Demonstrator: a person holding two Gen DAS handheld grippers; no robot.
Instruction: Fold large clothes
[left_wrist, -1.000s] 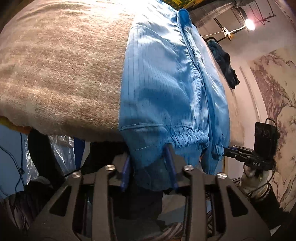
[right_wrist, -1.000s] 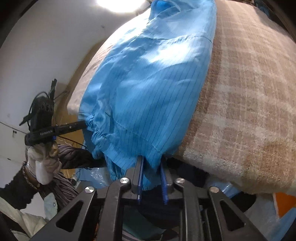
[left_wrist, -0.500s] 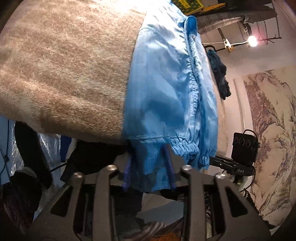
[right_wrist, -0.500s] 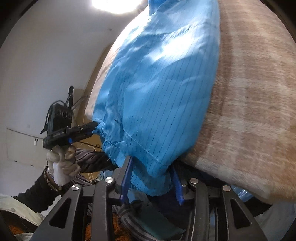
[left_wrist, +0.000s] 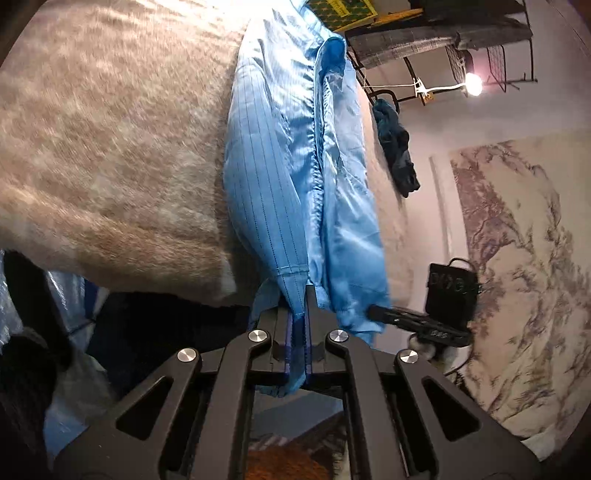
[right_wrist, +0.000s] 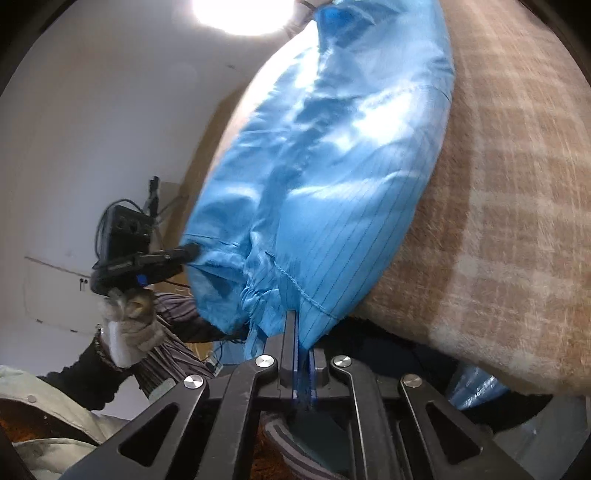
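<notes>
A large light-blue pinstriped garment (left_wrist: 295, 166) lies along a tan plaid blanket (left_wrist: 110, 147), its hem hanging over the near edge. My left gripper (left_wrist: 298, 295) is shut on the hem at one corner. My right gripper (right_wrist: 300, 325) is shut on the hem of the same garment (right_wrist: 332, 166) at the other corner. The left gripper also shows in the right wrist view (right_wrist: 184, 253), touching the hem. The right gripper shows in the left wrist view (left_wrist: 376, 314) at the hem's far side.
The blanket (right_wrist: 498, 203) covers the whole surface. A dark blue cloth (left_wrist: 395, 147) hangs beyond the far edge. A rack with a lamp (left_wrist: 472, 79) stands at the back. A wall mural (left_wrist: 517, 258) is on the right. Plastic bags (left_wrist: 55, 332) lie below.
Both grippers have closed on the hem, which earlier hung loosely between open fingers. The garment has bunched narrower, and the views have shifted.
</notes>
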